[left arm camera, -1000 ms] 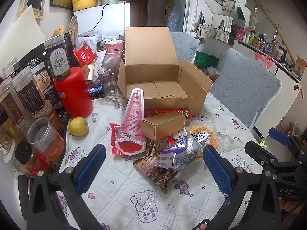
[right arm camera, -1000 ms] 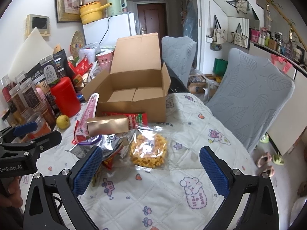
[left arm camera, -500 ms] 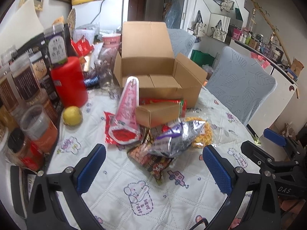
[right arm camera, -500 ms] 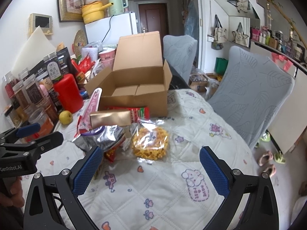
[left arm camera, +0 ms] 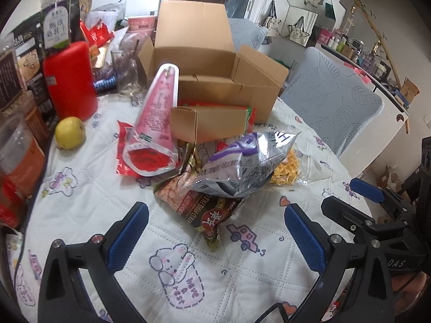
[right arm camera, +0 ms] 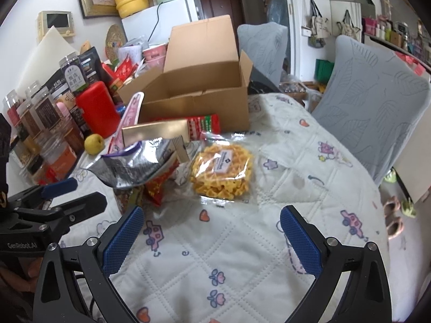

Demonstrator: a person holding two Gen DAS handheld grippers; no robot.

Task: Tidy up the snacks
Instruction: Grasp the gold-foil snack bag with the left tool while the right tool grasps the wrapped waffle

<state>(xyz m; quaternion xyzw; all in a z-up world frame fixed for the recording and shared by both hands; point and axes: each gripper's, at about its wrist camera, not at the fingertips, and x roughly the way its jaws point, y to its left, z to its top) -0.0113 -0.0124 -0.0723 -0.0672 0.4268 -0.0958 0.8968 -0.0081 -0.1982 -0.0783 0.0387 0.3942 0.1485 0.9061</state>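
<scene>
A heap of snacks lies on the quilted table before an open cardboard box (left arm camera: pixel 215 62) (right arm camera: pixel 199 91). On the heap are a silver and purple bag (left arm camera: pixel 242 164) (right arm camera: pixel 134 161), a dark peanut bag (left arm camera: pixel 199 207), a clear bag of yellow crisps (right arm camera: pixel 223 169) (left arm camera: pixel 285 167), a pink pouch (left arm camera: pixel 156 123), a small brown carton (left arm camera: pixel 207 123) (right arm camera: pixel 156 134) and a red pack (right arm camera: pixel 204 125). My left gripper (left arm camera: pixel 215 237) hangs open just short of the peanut bag. My right gripper (right arm camera: pixel 212 234) is open too, a little short of the crisps. Both hold nothing.
Jars (right arm camera: pixel 40 113), a red canister (left arm camera: pixel 70 80) (right arm camera: pixel 98 110) and a yellow fruit (left arm camera: pixel 70 136) (right arm camera: pixel 94 144) crowd the table's left side. A glass (left arm camera: pixel 126 72) stands beside the box. Grey chairs (right arm camera: pixel 377 102) (left arm camera: pixel 331 97) stand to the right. The left gripper's body (right arm camera: pixel 40 210) shows at left in the right wrist view.
Both grippers have moved forward toward the snack heap, the left one tilting downward. Both stay open and nothing on the table has shifted.
</scene>
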